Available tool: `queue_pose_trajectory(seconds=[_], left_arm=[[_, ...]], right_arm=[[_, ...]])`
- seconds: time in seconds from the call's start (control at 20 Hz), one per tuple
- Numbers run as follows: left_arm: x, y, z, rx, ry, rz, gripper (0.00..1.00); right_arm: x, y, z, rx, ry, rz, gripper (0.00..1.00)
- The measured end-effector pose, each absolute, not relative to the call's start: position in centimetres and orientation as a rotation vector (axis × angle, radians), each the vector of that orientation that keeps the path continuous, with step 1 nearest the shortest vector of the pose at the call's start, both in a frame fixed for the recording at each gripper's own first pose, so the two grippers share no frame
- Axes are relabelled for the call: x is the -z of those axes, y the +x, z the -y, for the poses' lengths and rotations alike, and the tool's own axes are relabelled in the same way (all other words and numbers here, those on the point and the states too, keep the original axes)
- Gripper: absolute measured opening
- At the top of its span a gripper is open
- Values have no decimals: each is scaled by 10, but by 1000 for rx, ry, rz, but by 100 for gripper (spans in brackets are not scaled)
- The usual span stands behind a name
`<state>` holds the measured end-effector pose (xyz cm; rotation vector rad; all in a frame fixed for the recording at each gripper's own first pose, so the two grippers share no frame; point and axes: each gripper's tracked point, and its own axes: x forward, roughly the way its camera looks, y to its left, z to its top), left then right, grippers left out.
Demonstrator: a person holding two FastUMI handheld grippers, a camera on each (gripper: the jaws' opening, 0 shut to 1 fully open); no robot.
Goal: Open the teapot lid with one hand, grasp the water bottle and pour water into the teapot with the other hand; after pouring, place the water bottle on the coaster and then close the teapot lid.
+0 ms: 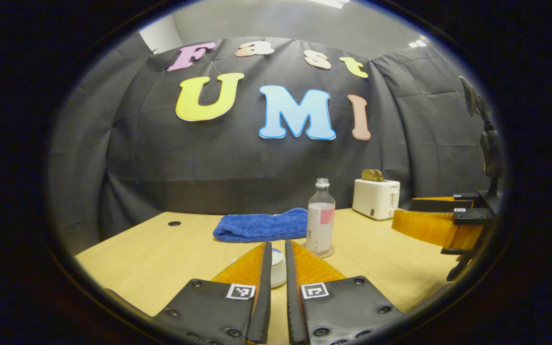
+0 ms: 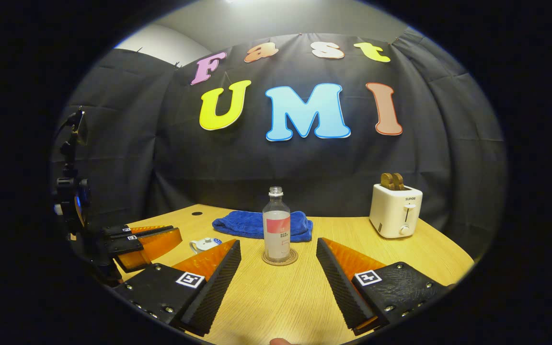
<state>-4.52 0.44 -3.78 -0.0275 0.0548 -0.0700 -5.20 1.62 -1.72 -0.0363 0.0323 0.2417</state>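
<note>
Water bottle stands uncapped on coaster, centre frame; judged light, smooth plastic, grip mid-body; right tongs wide apart; left tongs narrow over teapot.
</note>
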Motion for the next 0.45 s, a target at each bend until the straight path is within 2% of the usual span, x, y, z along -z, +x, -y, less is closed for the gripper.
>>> queue_pose_trajectory(seconds=[0.25,0.3,0.45], left_arm=[[47,-71,7,61,-14,-34,24],[51,-73,9,61,-19,-35,21],[58,-76,14,65,-44,-36,24]], right_arm=[[27,-69,-15,-138,-30,11,98],[29,-70,-14,-120,-35,17,98],[34,-75,-16,-96,-42,30,98]])
